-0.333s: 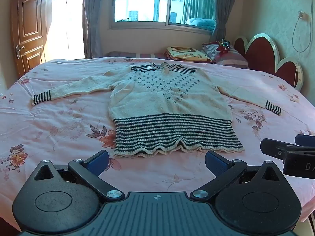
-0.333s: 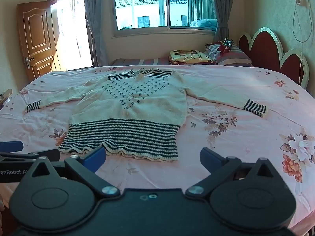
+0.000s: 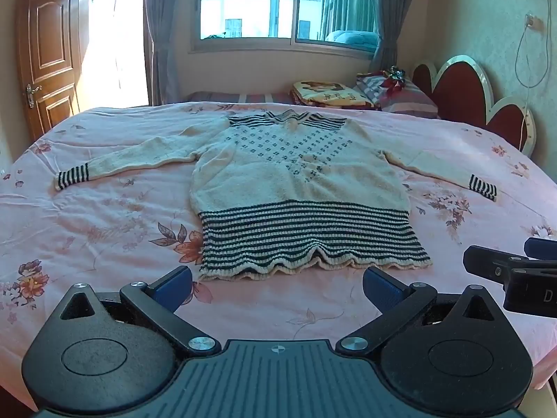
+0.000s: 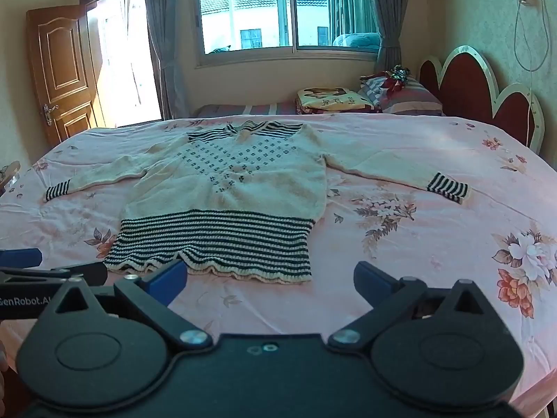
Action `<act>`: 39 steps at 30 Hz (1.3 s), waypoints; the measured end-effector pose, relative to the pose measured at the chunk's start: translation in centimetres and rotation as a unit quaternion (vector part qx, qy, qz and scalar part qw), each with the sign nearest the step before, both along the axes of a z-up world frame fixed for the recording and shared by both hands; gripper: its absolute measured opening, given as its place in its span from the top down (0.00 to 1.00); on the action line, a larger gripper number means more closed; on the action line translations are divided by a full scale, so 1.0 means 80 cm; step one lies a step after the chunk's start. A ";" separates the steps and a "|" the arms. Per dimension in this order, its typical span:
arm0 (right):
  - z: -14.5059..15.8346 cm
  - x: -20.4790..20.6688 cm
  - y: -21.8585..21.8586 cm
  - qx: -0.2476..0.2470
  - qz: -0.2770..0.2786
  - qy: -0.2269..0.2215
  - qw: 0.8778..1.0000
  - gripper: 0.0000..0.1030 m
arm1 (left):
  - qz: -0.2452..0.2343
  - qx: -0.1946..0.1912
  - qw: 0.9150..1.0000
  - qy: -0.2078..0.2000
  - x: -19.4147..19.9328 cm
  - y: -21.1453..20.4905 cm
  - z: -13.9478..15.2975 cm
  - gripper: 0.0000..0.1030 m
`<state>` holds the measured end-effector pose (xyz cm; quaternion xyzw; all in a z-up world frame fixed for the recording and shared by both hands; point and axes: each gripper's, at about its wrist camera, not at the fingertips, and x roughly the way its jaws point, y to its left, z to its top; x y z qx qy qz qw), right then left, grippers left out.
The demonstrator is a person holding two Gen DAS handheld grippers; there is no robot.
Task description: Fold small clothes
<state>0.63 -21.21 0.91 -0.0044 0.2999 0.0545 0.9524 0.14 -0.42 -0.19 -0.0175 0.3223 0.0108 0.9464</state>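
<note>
The bed (image 3: 104,244) carries a pink floral sheet. One cream sweater (image 3: 299,188) with dark stripes lies flat on it, sleeves spread. Folded bedding (image 3: 330,94) and pillow (image 3: 403,97) rest at the headboard end.

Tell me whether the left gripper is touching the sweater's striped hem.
Apart. The left wrist view shows bare pink bedsheet between the open left gripper and the sweater, whose hem lies just beyond the fingertips.
</note>
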 end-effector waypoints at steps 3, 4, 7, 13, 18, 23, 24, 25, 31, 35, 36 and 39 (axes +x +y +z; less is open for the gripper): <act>0.002 -0.004 -0.001 0.001 0.000 0.001 1.000 0.01 | -0.001 0.000 1.000 0.001 -0.001 0.000 0.001 0.00; 0.002 -0.003 -0.002 0.003 0.000 0.000 1.000 0.01 | -0.001 0.000 1.000 0.001 -0.002 0.001 0.001 0.00; 0.003 0.003 0.001 0.001 -0.001 0.003 1.000 0.01 | 0.000 -0.001 1.000 0.000 -0.003 0.002 0.002 0.00; 0.004 0.003 0.002 0.001 -0.002 0.002 1.000 0.01 | -0.002 0.001 1.000 0.000 -0.001 -0.001 0.001 0.00; 0.004 0.003 0.004 0.000 -0.001 0.002 1.000 0.01 | -0.001 0.001 1.000 0.002 0.001 0.001 0.002 0.00; 0.003 0.003 0.005 0.000 -0.002 0.002 1.000 0.01 | -0.002 0.001 1.000 0.001 0.000 0.002 0.002 0.00; 0.003 0.003 0.005 0.000 -0.001 0.002 1.000 0.01 | -0.002 0.002 1.000 0.001 0.000 0.002 0.002 0.00; 0.003 0.003 0.005 0.000 -0.001 0.002 1.000 0.01 | -0.003 0.002 1.000 0.001 0.000 0.002 0.002 0.00; 0.003 0.005 0.011 -0.001 -0.004 0.000 1.000 0.01 | -0.003 0.002 1.000 0.001 0.001 0.003 0.002 0.00; 0.002 0.006 0.013 -0.002 -0.002 0.001 1.000 0.01 | -0.002 0.002 1.000 0.001 0.001 0.004 0.002 0.00; 0.002 0.006 0.015 -0.002 -0.002 0.001 1.000 0.01 | -0.001 0.002 1.000 0.002 0.002 0.007 0.002 0.00; 0.001 0.008 0.016 -0.003 -0.001 0.001 1.000 0.01 | 0.000 0.001 1.000 0.003 0.003 0.011 0.001 0.00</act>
